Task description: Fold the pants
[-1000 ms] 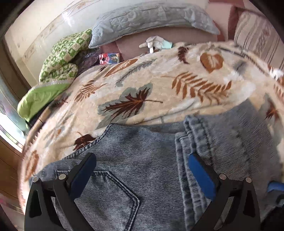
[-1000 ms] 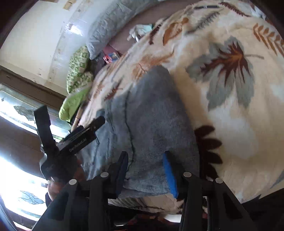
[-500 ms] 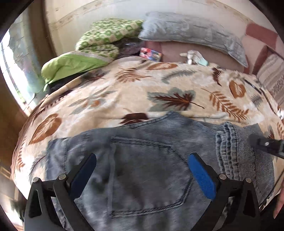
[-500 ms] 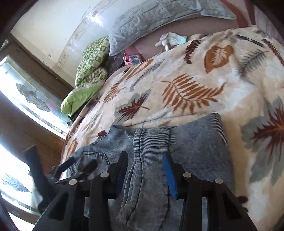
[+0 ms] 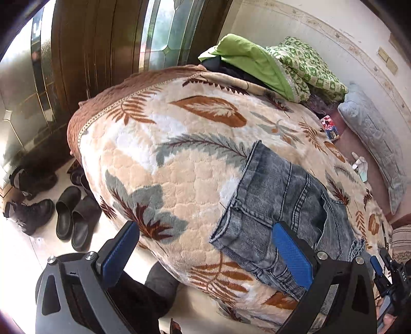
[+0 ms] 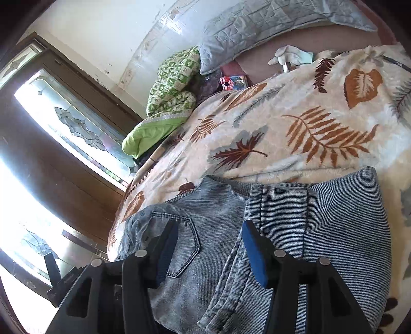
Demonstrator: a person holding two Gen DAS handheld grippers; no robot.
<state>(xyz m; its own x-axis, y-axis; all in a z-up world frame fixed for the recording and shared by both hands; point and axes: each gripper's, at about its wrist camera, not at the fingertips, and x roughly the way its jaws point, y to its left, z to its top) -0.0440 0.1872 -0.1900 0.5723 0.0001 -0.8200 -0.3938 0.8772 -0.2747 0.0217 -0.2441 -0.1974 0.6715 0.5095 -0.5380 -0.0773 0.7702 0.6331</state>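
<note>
Grey-blue jeans (image 6: 321,226) lie folded on the leaf-patterned blanket (image 6: 295,123) near the bed's front edge, back pocket up. My right gripper (image 6: 209,227) hovers just above them. Its jaws are opening, one pad over the pocket and the other over the stacked leg hems, with no cloth pinched between them. In the left wrist view the jeans (image 5: 282,200) sit right of centre. My left gripper (image 5: 204,232) stands wide open over the blanket's (image 5: 159,164) corner, its right finger (image 5: 290,254) in front of the jeans' near edge. It holds nothing.
Several dark shoes (image 5: 69,218) stand on the floor left of the bed, by a wooden door with glass panels (image 5: 97,51). A green quilt (image 5: 259,64), a grey pillow (image 6: 269,23), a white glove (image 6: 287,56) and a small colourful box (image 6: 233,82) lie at the bed's far side.
My left gripper swung left, off the jeans to the bed's corner, rolling as it went. My right gripper rose over the folded jeans and its jaws widened.
</note>
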